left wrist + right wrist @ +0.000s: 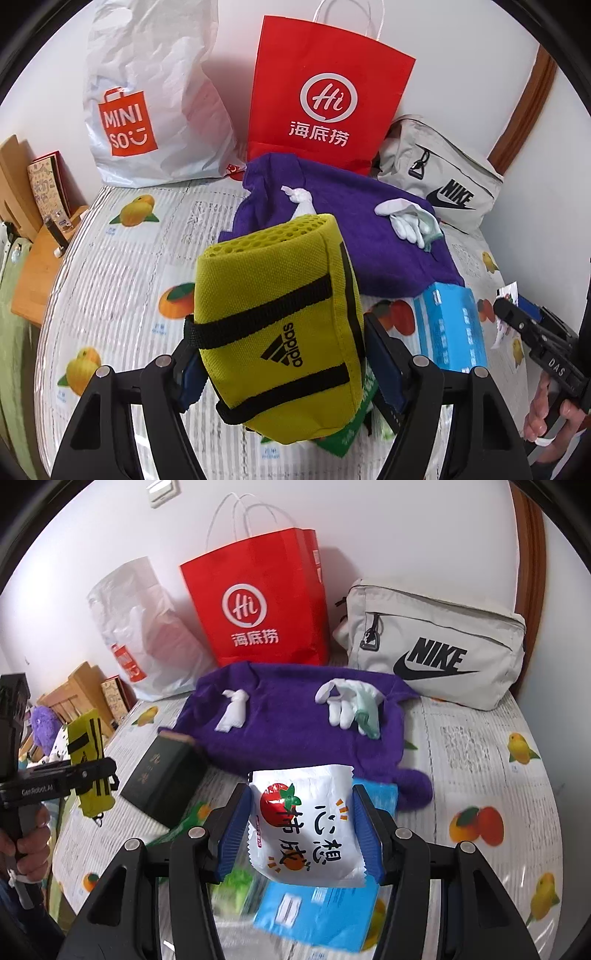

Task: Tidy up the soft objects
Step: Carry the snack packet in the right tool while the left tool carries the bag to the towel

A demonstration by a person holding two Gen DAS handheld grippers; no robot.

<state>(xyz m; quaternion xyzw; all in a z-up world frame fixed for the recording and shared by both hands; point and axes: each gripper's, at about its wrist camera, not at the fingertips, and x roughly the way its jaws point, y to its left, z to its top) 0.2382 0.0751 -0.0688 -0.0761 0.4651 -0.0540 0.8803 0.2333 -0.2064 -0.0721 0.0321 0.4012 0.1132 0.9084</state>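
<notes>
My left gripper [284, 362] is shut on a yellow Adidas pouch [280, 314] and holds it above the table; it also shows in the right wrist view [88, 760]. My right gripper [303, 827] is shut on a white snack packet [306, 823] with a red tomato print, held above a blue box [314, 912]. A purple towel [295, 723] lies behind, with a knotted white cloth [234, 714] and white gloves [349, 701] on it.
A red paper bag [258, 602], a white Miniso plastic bag [147, 96] and a grey Nike bag [436, 653] stand along the back wall. A dark green book [162, 775] and a green packet [188, 819] lie on the fruit-print tablecloth [480, 760]. Wooden furniture [33, 258] stands left.
</notes>
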